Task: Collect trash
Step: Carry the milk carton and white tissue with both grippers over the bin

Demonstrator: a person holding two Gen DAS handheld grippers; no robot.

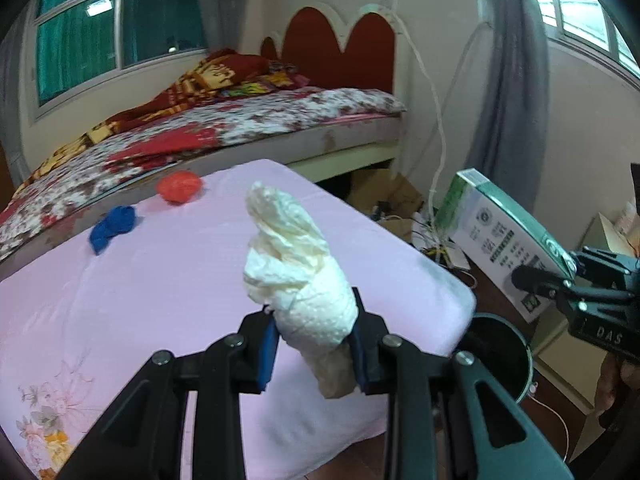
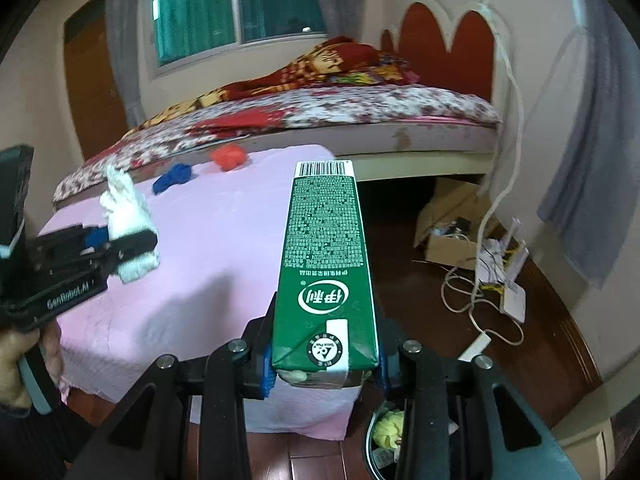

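My left gripper (image 1: 314, 350) is shut on a crumpled white paper towel (image 1: 296, 264) and holds it above the pink-covered table (image 1: 120, 300); it also shows in the right wrist view (image 2: 128, 224). My right gripper (image 2: 324, 364) is shut on a green milk carton (image 2: 326, 260), held above the table's right edge; the carton also shows in the left wrist view (image 1: 500, 236). A crumpled orange wad (image 1: 179, 186) and a crumpled blue wad (image 1: 112, 228) lie at the far side of the table. A dark round trash bin (image 2: 384, 440) with trash inside stands on the floor below the carton.
A bed (image 1: 240, 128) with floral covers runs behind the table. Cardboard boxes (image 2: 452, 216), white cables (image 2: 472, 292) and small devices lie on the wooden floor at the right. Grey curtains (image 1: 508, 80) hang by the windows.
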